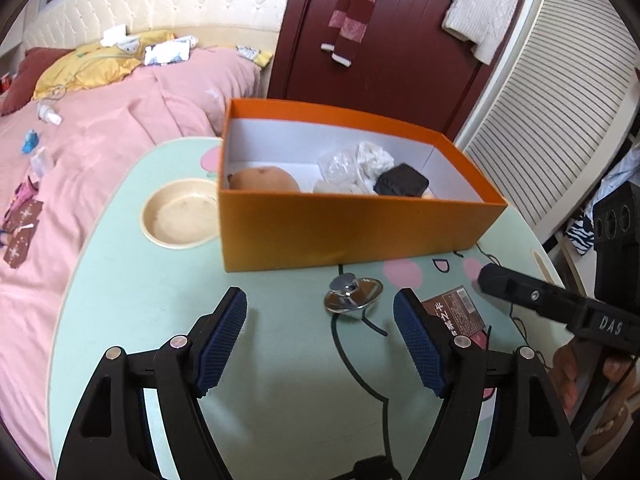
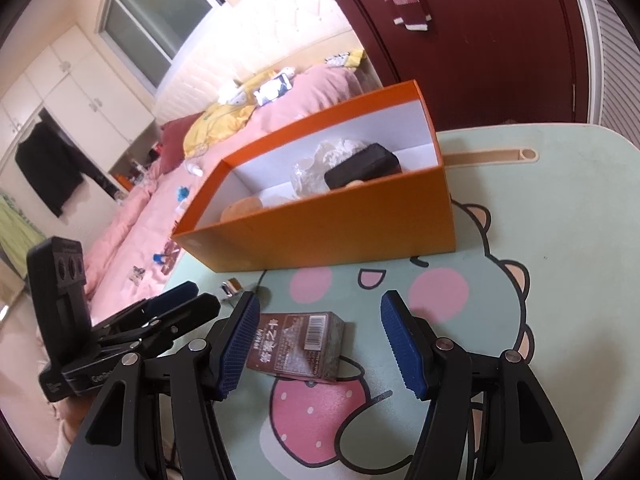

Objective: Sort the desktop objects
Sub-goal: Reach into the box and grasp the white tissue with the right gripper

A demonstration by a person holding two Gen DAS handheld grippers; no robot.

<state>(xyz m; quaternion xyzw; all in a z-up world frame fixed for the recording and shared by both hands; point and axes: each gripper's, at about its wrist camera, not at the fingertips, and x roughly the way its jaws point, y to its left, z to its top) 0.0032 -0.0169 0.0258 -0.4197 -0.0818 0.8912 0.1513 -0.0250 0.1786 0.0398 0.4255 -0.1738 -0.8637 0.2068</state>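
Note:
An orange box stands on the green cartoon table; it holds a round tan object, crumpled plastic bags and a black block. A shiny metal lid lies in front of the box, just beyond my open, empty left gripper. A small brown packet box lies between the fingers of my open right gripper, not gripped. The orange box also shows in the right wrist view. The left gripper appears there too, and the right one in the left wrist view.
A beige bowl sits in the table's cup recess left of the box. A bed with a pink cover and scattered small items lies to the left. A dark red door stands behind the table. A pen slot runs along the table's far edge.

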